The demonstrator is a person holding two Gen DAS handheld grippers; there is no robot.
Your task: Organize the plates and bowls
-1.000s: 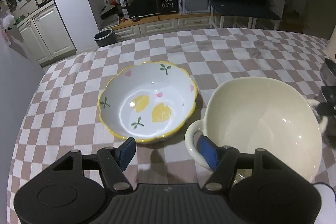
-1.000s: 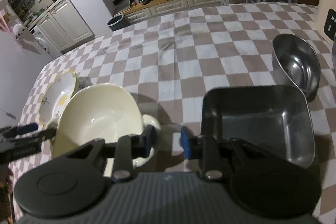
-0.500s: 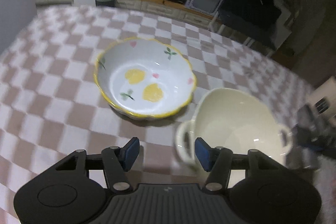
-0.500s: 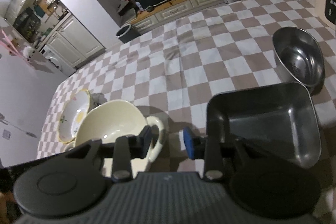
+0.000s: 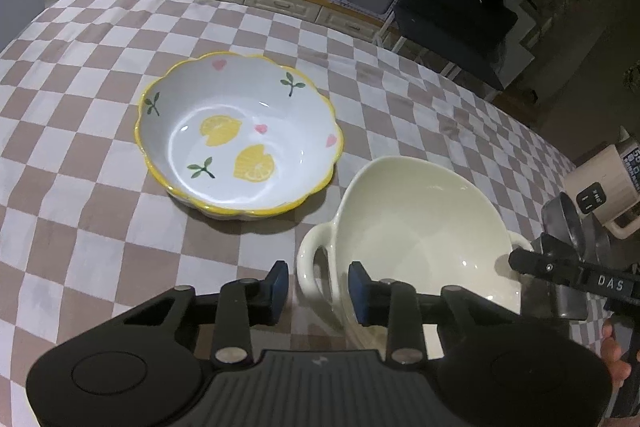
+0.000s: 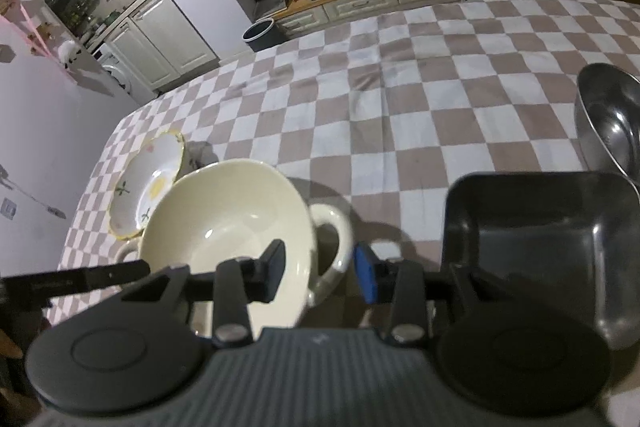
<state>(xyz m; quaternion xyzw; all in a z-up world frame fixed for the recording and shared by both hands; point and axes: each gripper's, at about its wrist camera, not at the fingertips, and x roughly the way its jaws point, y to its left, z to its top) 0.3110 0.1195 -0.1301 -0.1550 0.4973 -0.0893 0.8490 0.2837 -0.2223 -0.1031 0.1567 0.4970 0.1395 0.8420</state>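
Note:
A cream bowl [image 5: 420, 227] with two loop handles stands on the checked tablecloth [image 5: 80, 147]. My left gripper [image 5: 318, 289] straddles its left handle [image 5: 310, 263]. The jaws are closing, and a gap still shows on both sides of the handle. My right gripper [image 6: 320, 271] is at the bowl's [image 6: 224, 223] other handle [image 6: 334, 227], one finger over the inside of the rim and one outside the loop. Its jaws are opening and do not press. A white bowl with lemons and a yellow rim [image 5: 240, 135] sits just left of the cream bowl.
A square steel tray [image 6: 540, 247] and a round steel bowl [image 6: 612, 119] lie right of the cream bowl. A beige jug [image 5: 600, 183] stands at the table's right side. A person's hand [image 5: 612, 359] holds the right gripper's body.
The left gripper has rolled and shifted, its jaws have narrowed and the cream bowl's handle now sits between them. The right gripper's jaws have widened around the other handle.

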